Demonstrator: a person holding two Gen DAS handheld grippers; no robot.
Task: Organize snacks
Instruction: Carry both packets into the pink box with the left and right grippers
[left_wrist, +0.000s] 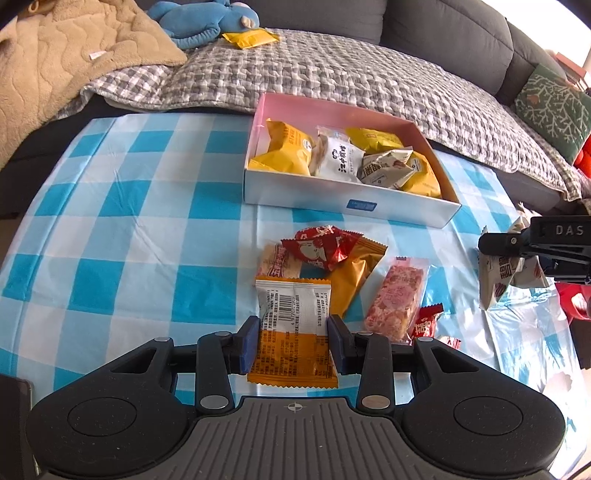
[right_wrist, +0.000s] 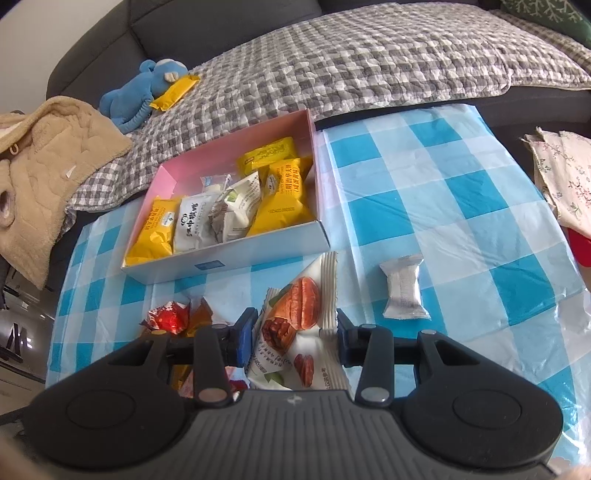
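A white box with a pink inside (left_wrist: 332, 201) stands at the far side of the blue-checked tablecloth and holds several yellow and white snack packs. My left gripper (left_wrist: 293, 338) is shut on an orange-and-white barcode packet (left_wrist: 291, 302), its pads pressing both long edges. In front of it lie a red wrapper (left_wrist: 321, 247), an orange pack (left_wrist: 354, 275) and a pink bar (left_wrist: 395, 302). My right gripper (right_wrist: 293, 330) is shut on a white nut packet (right_wrist: 295, 306) just short of the box (right_wrist: 236, 254). In the left wrist view that packet (left_wrist: 496, 275) hangs above the cloth.
A silver-wrapped snack (right_wrist: 402, 291) lies alone on the cloth to the right. Behind the table runs a grey sofa with a checked quilt (left_wrist: 332, 74), a blue plush toy (right_wrist: 144, 92), a yellow packet (left_wrist: 249, 38) and a tan blanket (left_wrist: 55, 62). Floral cloth (right_wrist: 565, 177) lies at the far right.
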